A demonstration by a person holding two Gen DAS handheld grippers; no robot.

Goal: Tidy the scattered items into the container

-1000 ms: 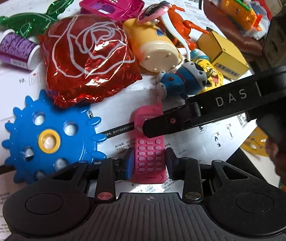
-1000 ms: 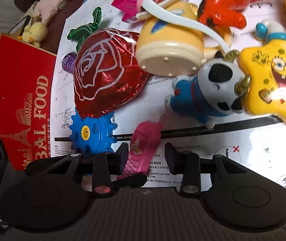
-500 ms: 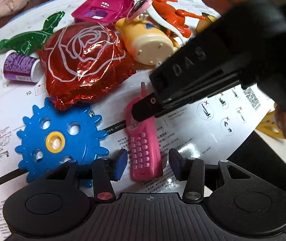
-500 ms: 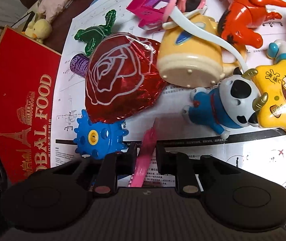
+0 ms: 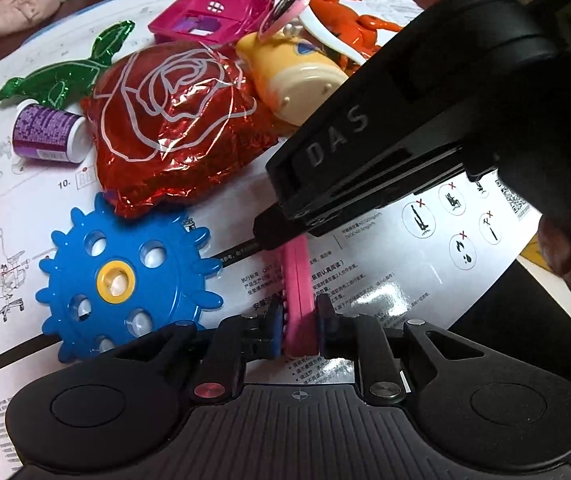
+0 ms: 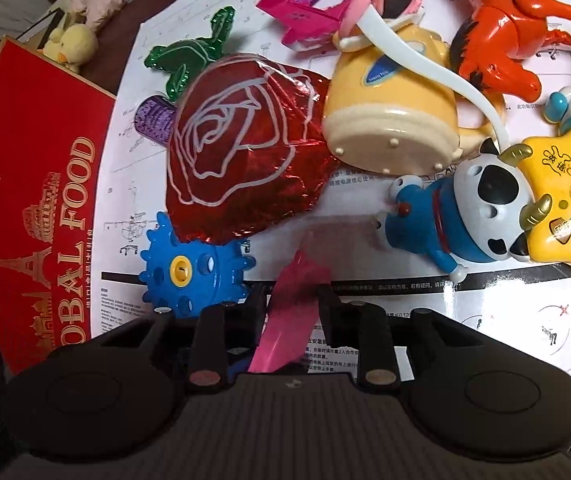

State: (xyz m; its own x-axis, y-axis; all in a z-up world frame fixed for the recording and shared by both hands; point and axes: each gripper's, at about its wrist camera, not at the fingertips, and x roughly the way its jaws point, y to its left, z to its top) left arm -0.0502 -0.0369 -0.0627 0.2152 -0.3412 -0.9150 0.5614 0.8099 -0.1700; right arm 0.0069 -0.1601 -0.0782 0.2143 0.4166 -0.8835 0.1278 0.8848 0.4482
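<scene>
- My left claw (image 5: 296, 330) has the pink toy phone (image 5: 296, 300) on edge between its jaws; jaws closing, both blue pads (image 5: 274, 330) pressing its sides.
- My right claw (image 6: 292, 308) sits at the phone's far end (image 6: 299, 280). Jaws opening, phone still between them; small gaps show on both sides in the right wrist view, so no grip there.
- Phone is blurred in the right wrist view; lower end hidden behind the claw body.
- Blue gear (image 5: 125, 276) lies just left of the phone, red rose foil balloon (image 5: 177, 120) beyond it, touching the gear.
- All on a printed white sheet (image 5: 425, 272), header reads "AutoFull".
- Right claw's body reads "DAS" in the left wrist view.
- Red box (image 6: 33, 200) at left edge of the sheet: "FOOD" in gold, word before it partly cut off.
- Yellow star toy (image 6: 565, 200) at right.
</scene>
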